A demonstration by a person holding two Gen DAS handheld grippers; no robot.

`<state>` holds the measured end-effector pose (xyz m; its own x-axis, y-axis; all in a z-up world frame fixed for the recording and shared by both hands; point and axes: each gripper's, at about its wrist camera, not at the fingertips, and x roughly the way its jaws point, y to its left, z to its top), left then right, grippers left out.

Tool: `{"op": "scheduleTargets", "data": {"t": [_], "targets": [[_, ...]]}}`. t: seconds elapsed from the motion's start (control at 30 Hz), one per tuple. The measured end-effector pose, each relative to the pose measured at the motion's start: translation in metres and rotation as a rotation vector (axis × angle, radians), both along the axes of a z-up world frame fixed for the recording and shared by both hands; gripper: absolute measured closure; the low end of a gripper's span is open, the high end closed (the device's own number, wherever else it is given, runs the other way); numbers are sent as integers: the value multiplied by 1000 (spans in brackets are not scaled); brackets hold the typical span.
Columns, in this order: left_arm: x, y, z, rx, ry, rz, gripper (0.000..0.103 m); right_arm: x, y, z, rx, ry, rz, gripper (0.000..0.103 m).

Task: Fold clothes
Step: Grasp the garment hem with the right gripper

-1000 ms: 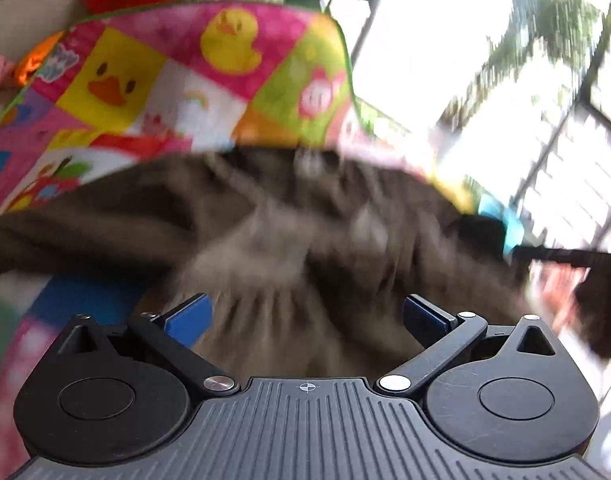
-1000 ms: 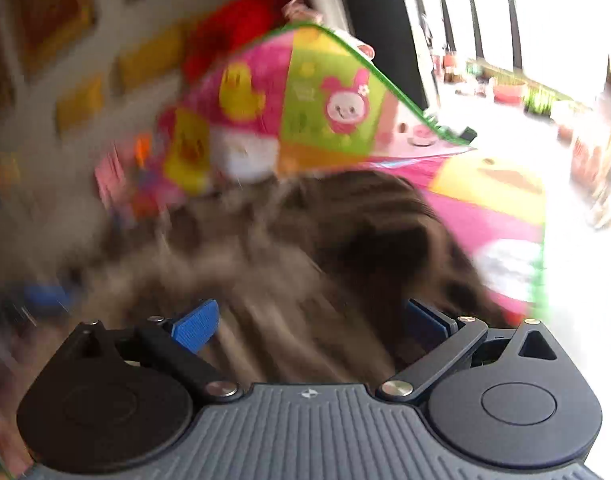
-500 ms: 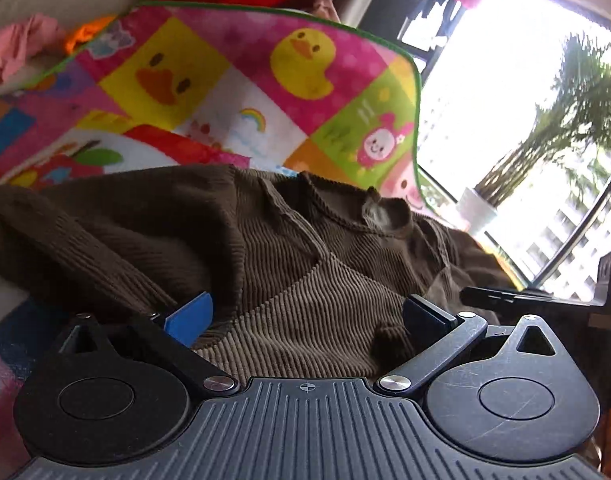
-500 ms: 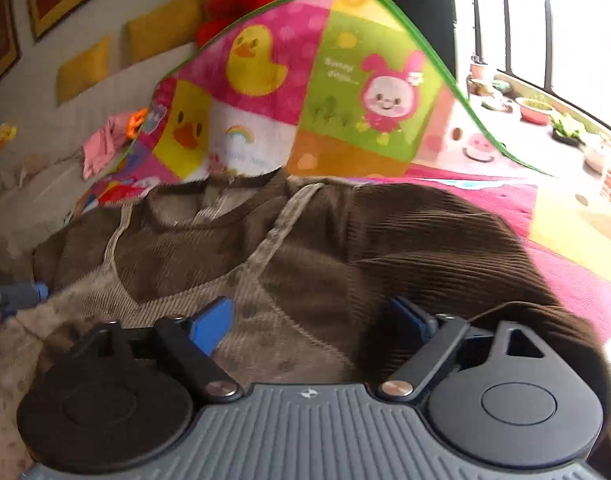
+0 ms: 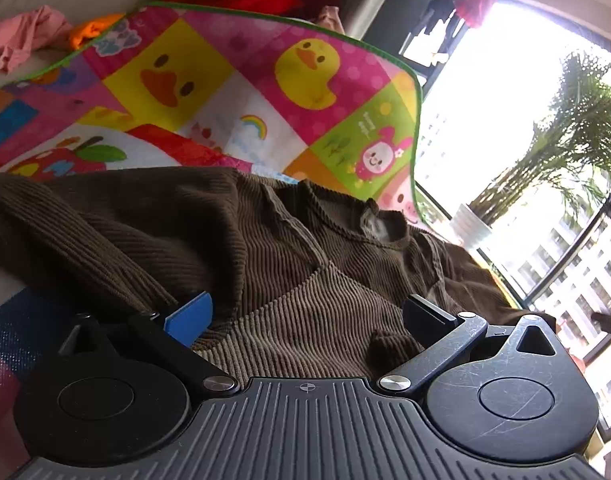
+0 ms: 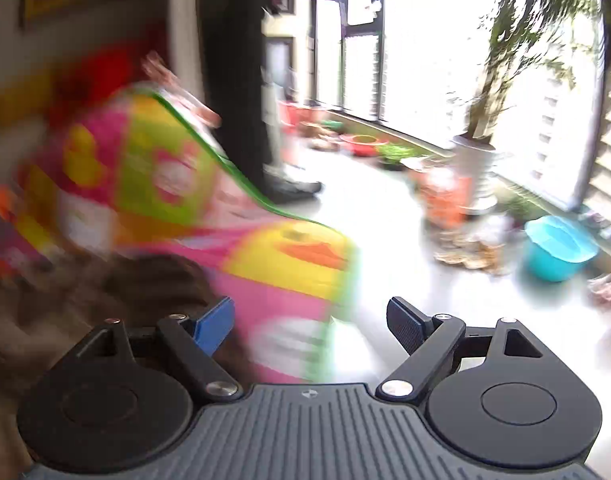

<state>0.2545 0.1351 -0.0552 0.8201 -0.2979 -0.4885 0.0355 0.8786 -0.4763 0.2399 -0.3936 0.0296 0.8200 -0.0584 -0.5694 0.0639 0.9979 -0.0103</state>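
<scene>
Brown ribbed sweater [image 5: 233, 248] sprawls across frame centre on the play mat [image 5: 225, 80]. Soft, limp, grippy knit; likely best pinched at hem or shoulder seam. Left gripper [image 5: 305, 312] wide, empty; right gripper [image 6: 309, 320] likewise, lower centre.

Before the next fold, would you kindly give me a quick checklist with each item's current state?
1. Brown sweater on the play mat: ok.
2. Sweater lying flat: not ok, bunched.
3. Left gripper open over the sweater: ok.
4. Right gripper open, nothing held: ok.
5. Right gripper aimed at the sweater: not ok, it points past the mat's edge.
6. Right view sharp: not ok, blurred.
</scene>
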Motion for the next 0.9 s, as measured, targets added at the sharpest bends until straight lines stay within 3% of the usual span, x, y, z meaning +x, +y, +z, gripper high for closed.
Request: {"op": "scheduleTargets", "data": {"t": [0.13,0.23,0.4,0.5,0.57,0.67,0.8,0.9], "targets": [[0,-1,0,0,-1,1,0,-6,-20,-21,241,116,-20,31],[-1,0,-1,1,-2,2,0,-9,-19,-34,400,145,-41,49],[-1,2,-1,-17,-6,3,0,-13,-16,-56,652,193,-74,49],[-1,3,-1,-24,-8,3,0,1,7,-71,522,211,-48,52],[-1,4,-2,-35,-10,3,0,13,12,-65,421,192,-37,74],[-1,7,-2,-54,-12,2,0,31,-2,-35,327,89,-65,93],[-2,9,-3,-69,-14,0,0,44,1,40,221,-127,-50,96],[-2,10,-3,-75,-15,0,0,44,53,62,185,-178,101,98]]}}
